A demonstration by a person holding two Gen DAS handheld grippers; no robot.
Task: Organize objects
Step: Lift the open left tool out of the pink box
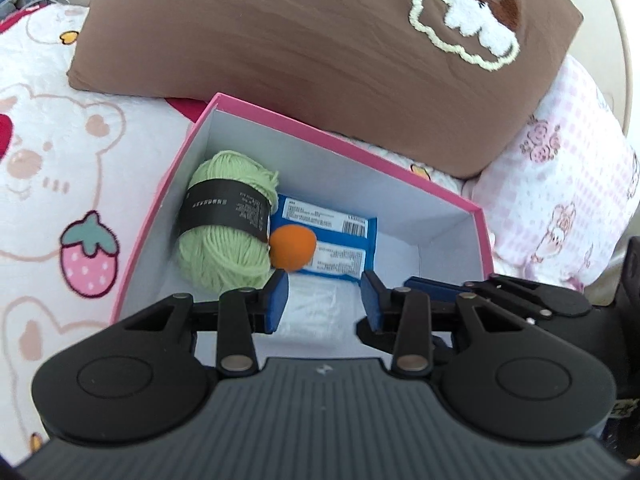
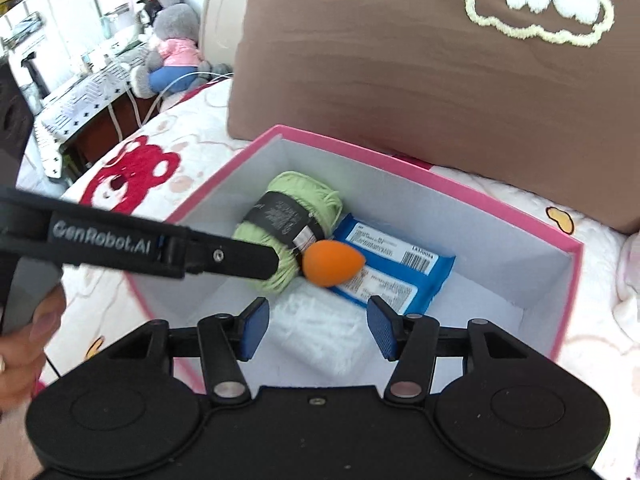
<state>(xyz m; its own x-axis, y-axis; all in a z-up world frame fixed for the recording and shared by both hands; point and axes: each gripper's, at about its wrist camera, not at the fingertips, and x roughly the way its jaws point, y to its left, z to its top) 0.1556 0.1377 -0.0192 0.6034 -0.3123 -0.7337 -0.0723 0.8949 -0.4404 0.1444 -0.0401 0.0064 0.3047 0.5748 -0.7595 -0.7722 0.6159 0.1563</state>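
The left tongs [image 1: 324,284] and the right tongs [image 2: 318,312] are both seen released, pads apart with nothing gripped, side by side above the near end of a pink cardboard box with a white interior [image 1: 440,216], over a white soft bundle [image 2: 320,340] on its floor. Just past the left tongs' tip, an orange egg-shaped sponge [image 2: 332,263] is found inside the box, between a green yarn skein with a black band [image 1: 224,220] and two blue plastic packets [image 2: 400,264]. The box is set on a bear-printed white bed cover [image 1: 60,160], against a brown pillow with an embroidered cloud [image 1: 280,32].
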